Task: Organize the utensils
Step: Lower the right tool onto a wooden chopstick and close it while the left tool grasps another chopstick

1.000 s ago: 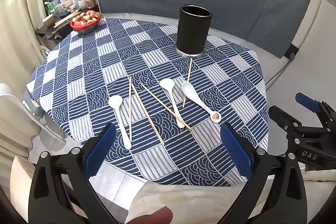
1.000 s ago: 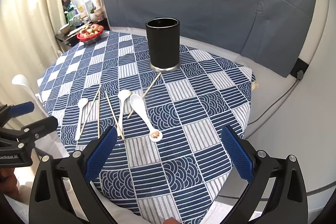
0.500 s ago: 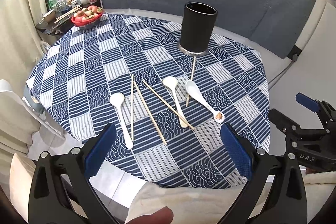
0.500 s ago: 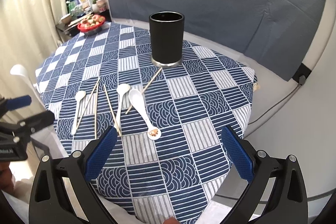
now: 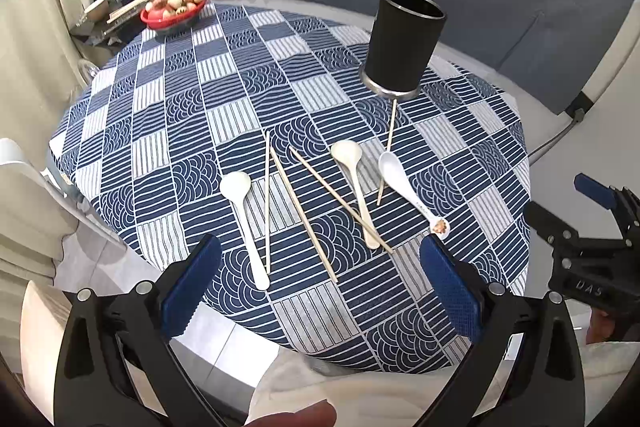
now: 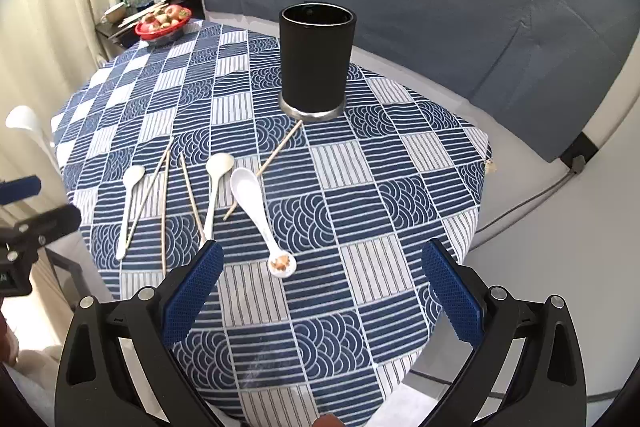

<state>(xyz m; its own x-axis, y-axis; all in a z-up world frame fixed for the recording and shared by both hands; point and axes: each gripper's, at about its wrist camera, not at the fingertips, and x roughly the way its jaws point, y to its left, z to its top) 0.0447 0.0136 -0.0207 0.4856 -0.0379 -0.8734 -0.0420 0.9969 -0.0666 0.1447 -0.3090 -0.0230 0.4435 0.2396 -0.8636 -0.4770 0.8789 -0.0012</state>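
Utensils lie loose mid-worktop [image 5: 168,115]: three spoons, the nearest white spoon [image 6: 260,211] among them, and scattered chopsticks [image 5: 302,213], all short of the black holder [image 6: 316,63] meant for them. My left gripper [image 5: 320,285] and right gripper [image 6: 320,287] hang wide apart, empty, ready to pick.

I count three spoons [image 5: 408,187], four chopsticks [image 5: 302,213], one black holder [image 5: 404,43] and one red fruit bowl [image 5: 173,11] on my bench [image 5: 224,95]

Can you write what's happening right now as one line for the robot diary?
left hand-held gripper: open, empty | right hand-held gripper: open, empty | spoons, chopsticks: on tablecloth | black holder: upright
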